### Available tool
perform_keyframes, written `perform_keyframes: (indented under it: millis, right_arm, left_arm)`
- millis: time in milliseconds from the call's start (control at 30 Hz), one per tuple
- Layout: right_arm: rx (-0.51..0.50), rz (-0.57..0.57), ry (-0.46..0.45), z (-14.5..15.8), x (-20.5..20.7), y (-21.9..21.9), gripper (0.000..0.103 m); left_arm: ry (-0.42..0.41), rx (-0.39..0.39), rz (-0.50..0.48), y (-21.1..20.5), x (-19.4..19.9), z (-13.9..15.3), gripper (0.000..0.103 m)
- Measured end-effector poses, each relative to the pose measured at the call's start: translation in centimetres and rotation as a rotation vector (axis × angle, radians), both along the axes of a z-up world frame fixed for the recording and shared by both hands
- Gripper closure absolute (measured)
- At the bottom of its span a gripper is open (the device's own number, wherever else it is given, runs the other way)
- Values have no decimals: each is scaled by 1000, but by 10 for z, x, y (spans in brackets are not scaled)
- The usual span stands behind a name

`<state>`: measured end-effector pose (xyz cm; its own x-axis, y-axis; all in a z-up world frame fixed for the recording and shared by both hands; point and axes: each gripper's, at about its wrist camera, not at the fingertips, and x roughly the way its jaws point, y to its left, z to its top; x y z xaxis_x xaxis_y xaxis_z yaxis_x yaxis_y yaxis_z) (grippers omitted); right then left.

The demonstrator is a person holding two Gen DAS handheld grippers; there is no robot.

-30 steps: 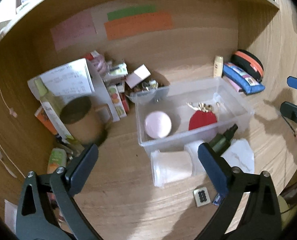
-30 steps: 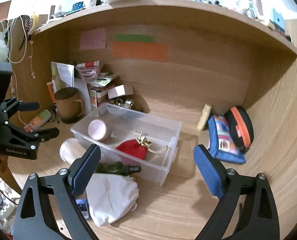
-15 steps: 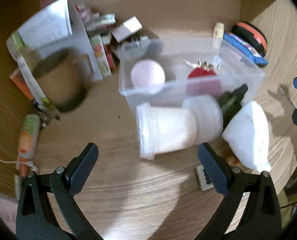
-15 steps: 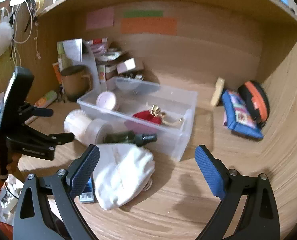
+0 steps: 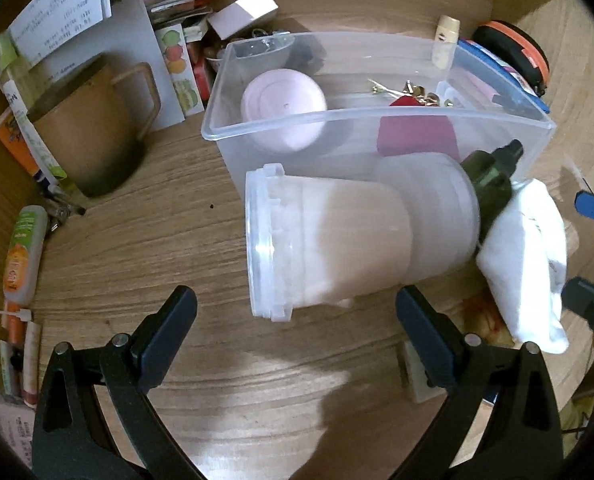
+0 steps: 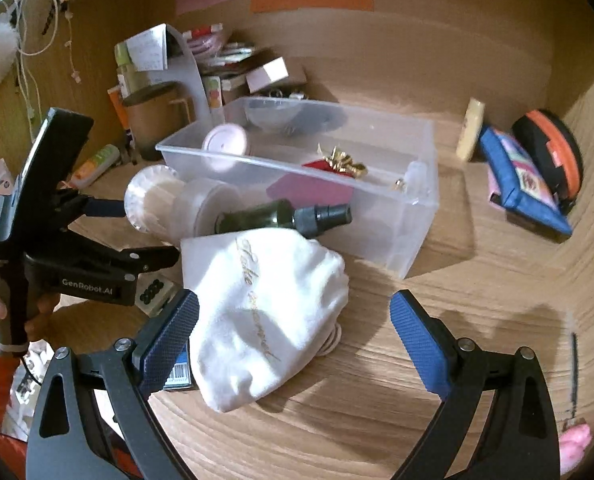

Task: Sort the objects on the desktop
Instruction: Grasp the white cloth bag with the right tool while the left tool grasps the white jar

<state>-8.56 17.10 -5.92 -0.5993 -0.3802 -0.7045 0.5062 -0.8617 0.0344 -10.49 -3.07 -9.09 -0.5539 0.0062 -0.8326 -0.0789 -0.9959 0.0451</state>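
A clear plastic bin (image 5: 265, 130) (image 6: 417, 216) holds a pink round jar (image 5: 283, 108) (image 6: 225, 146) and a red pouch with gold trim (image 5: 413, 132) (image 6: 329, 166). In front of it a translucent white tub (image 5: 329, 240) (image 6: 153, 200) lies on its side, beside a dark green spray bottle (image 5: 491, 176) (image 6: 281, 216) and a white cloth bag (image 5: 525, 256) (image 6: 265, 312). My left gripper (image 5: 295, 328) is open just short of the tub. My right gripper (image 6: 295, 332) is open, with the cloth bag between its fingers and untouched.
A brown mug (image 5: 85, 136) and a pile of papers and boxes (image 5: 177, 32) stand at the back left. A blue pouch (image 6: 521, 180) and a black and orange case (image 6: 553, 152) lie at the right. A small white block (image 6: 153, 292) rests by the desk's front edge.
Both grippers have moved forward and down toward the desk. The tub now fills the left wrist view and the cloth bag sits between the right fingers. Both stayed open.
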Motion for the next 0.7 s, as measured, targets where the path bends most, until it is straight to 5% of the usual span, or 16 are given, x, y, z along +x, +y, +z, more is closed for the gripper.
perform_keyframes:
  millis: [533, 700]
  right_arm:
    - [-94, 56, -197, -29, -34, -12, 0]
    - [-115, 99, -198, -29, -32, -15, 17]
  left_arm:
    - [-16, -3, 13, -3, -15, -9, 2]
    - [-4, -6, 13, -2, -15, -7, 2]
